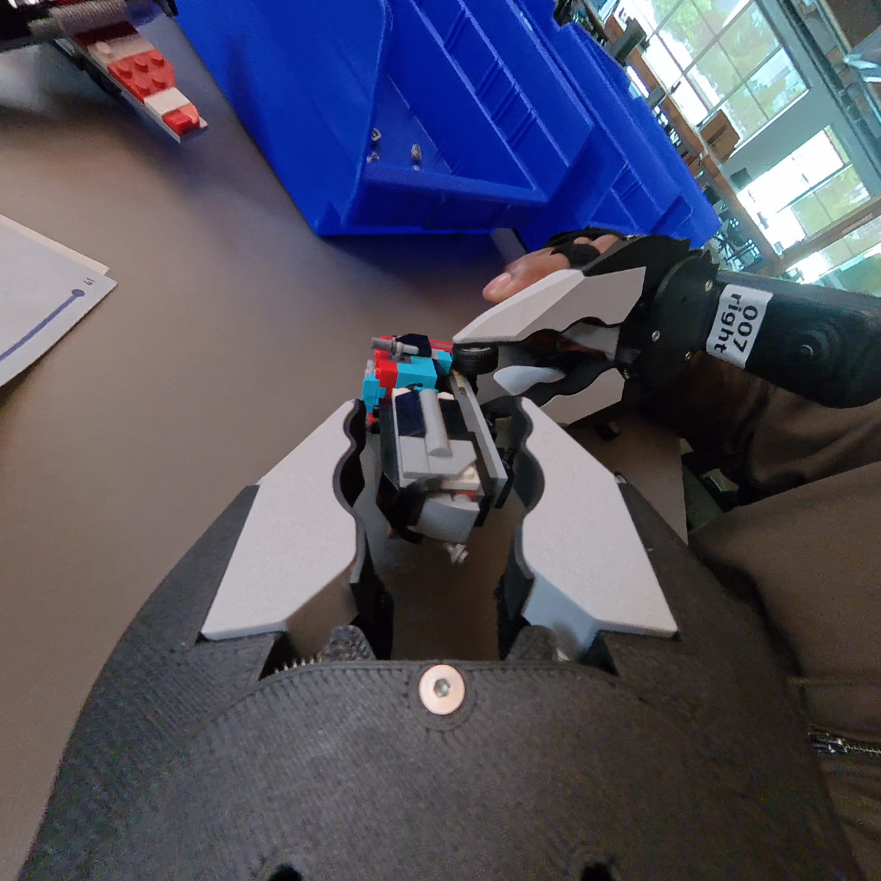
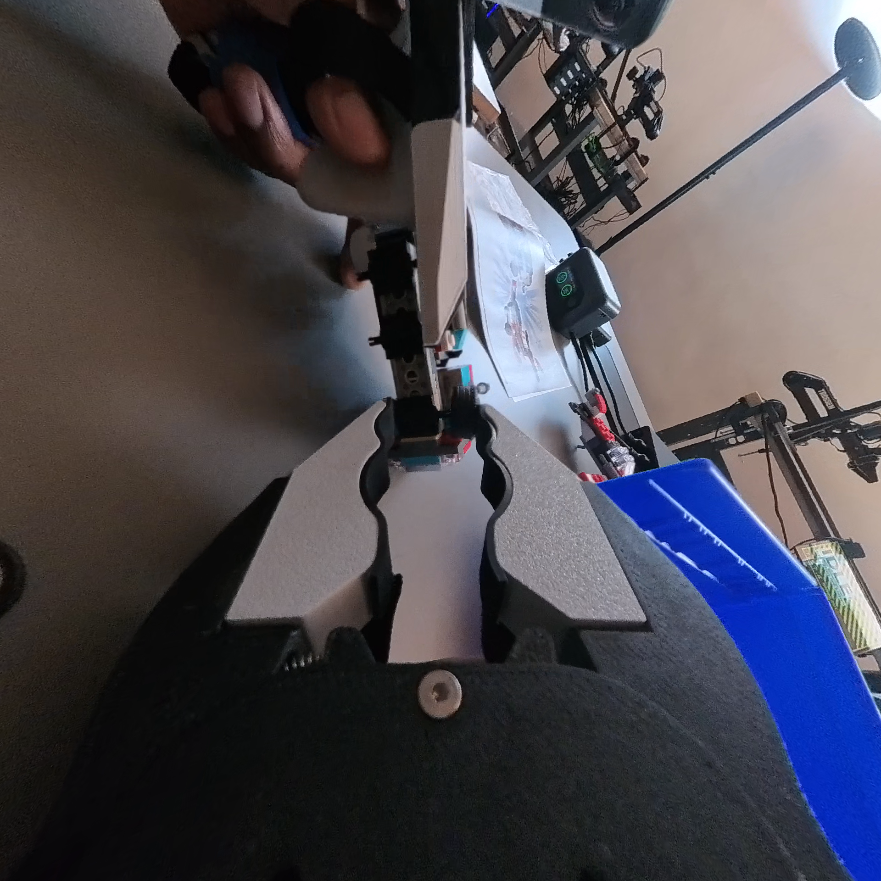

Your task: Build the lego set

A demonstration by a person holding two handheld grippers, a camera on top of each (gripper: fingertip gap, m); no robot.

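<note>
The left gripper (image 1: 436, 457) squeezes a small toy car built of black, grey, red and teal plastic bricks (image 1: 429, 443). The car sits between its two grey fingers (image 1: 305, 500), and both black pads press its sides. The car's long side points away from the gripper, toward 12 o'clock, and its red and teal end sticks out past the fingertips.

The right gripper (image 1: 481, 362) comes in from 3 o'clock. It pinches a small black rubber wheel (image 1: 474, 358) at that far end, right beside the teal bricks. So the right gripper is the nearer one to the wheel. A blue plastic bin (image 1: 429, 119) stands on the grey table (image 1: 167, 286) at 12 o'clock, well apart.
</note>
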